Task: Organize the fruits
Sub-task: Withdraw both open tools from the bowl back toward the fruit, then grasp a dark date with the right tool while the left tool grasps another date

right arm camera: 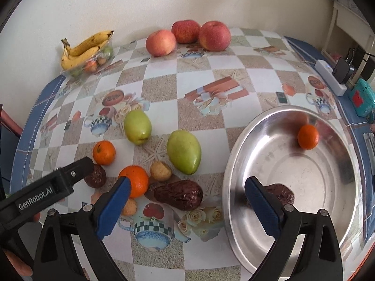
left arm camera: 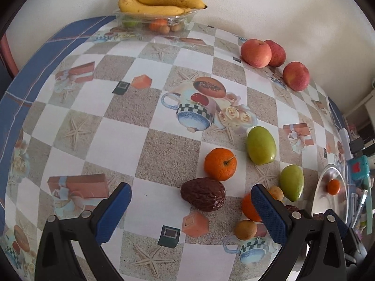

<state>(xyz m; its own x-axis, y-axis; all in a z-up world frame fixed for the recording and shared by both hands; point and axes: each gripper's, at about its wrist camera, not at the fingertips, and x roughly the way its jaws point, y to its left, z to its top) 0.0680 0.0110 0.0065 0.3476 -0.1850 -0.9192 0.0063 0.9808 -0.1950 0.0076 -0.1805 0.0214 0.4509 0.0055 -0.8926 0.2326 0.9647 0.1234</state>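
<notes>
My left gripper (left arm camera: 191, 210) is open low over the table, with a dark brown date (left arm camera: 203, 194) just ahead between its fingers. A mandarin (left arm camera: 220, 164) and two green fruits (left arm camera: 260, 145) (left arm camera: 291, 182) lie beyond it. My right gripper (right arm camera: 187, 208) is also open, and another date (right arm camera: 178, 197) lies between its fingers. Right of it, the steel bowl (right arm camera: 304, 175) holds a mandarin (right arm camera: 308, 137) and a date (right arm camera: 281, 194) half hidden by the right finger. An orange (right arm camera: 134, 180) and small tan fruits (right arm camera: 160, 171) sit nearby.
Three red apples (right arm camera: 185, 31) sit at the back by the wall. Bananas (left arm camera: 159, 2) lie on a clear plastic container (left arm camera: 154, 21) of fruit at the far corner. A power strip (right arm camera: 330, 77) and a teal device (right arm camera: 361, 98) sit on the right edge.
</notes>
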